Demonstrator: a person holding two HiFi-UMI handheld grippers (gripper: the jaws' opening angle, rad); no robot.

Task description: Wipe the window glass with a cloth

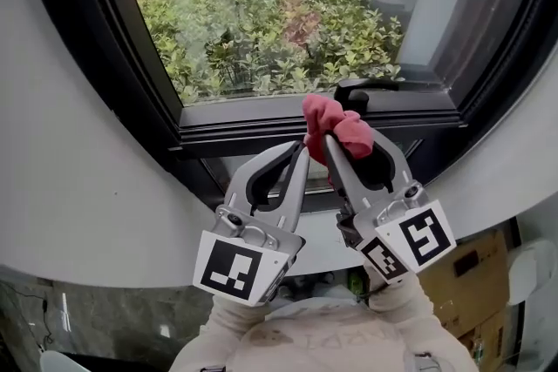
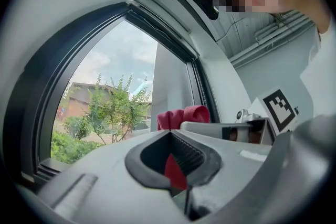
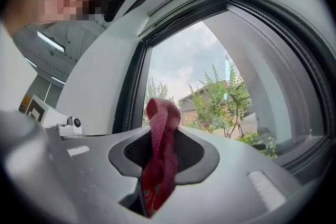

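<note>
A red cloth [image 1: 336,128] is bunched just below the window glass [image 1: 270,4], in front of the dark lower frame. My right gripper [image 1: 330,138] is shut on it; in the right gripper view the red cloth [image 3: 161,149] runs down between the jaws. My left gripper [image 1: 302,149] sits close beside it on the left, tips touching the cloth's left edge. Its jaws are together, with a strip of red cloth [image 2: 176,170] showing between them. More of the cloth [image 2: 184,116] sticks up beyond the right gripper's finger.
A black window handle [image 1: 362,88] sits on the frame just above the cloth. The dark window frame [image 1: 261,131] and the white wall surround the glass. Cardboard boxes [image 1: 475,283] stand low at the right. Shrubs and a parked car show outside.
</note>
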